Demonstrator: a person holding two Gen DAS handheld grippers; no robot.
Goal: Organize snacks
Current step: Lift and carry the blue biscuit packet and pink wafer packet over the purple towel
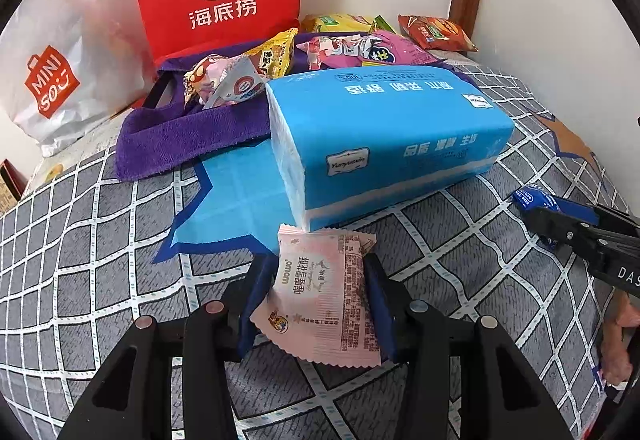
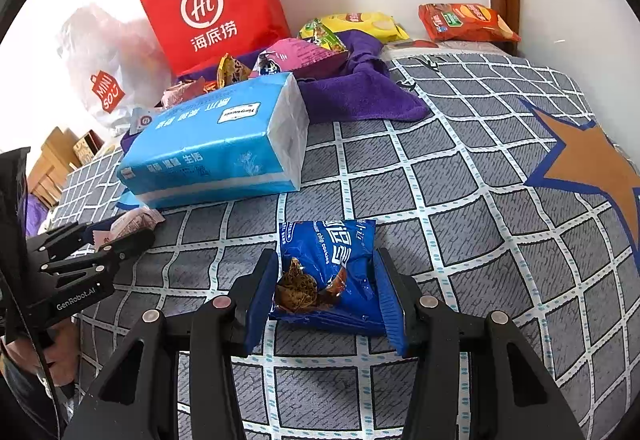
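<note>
Left wrist view, lower centre: left gripper (image 1: 318, 294) pinches a pink snack packet (image 1: 320, 300); right gripper (image 2: 326, 290) clamps a blue cookie packet (image 2: 330, 272). Both look light, crinkly, crushable; hold the flat sides gently.

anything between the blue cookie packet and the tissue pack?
Nothing: bare grey checked bedsheet separates the blue chocolate-chip cookie packet from the blue plastic-wrapped tissue pack, shown in the right wrist view.
</note>
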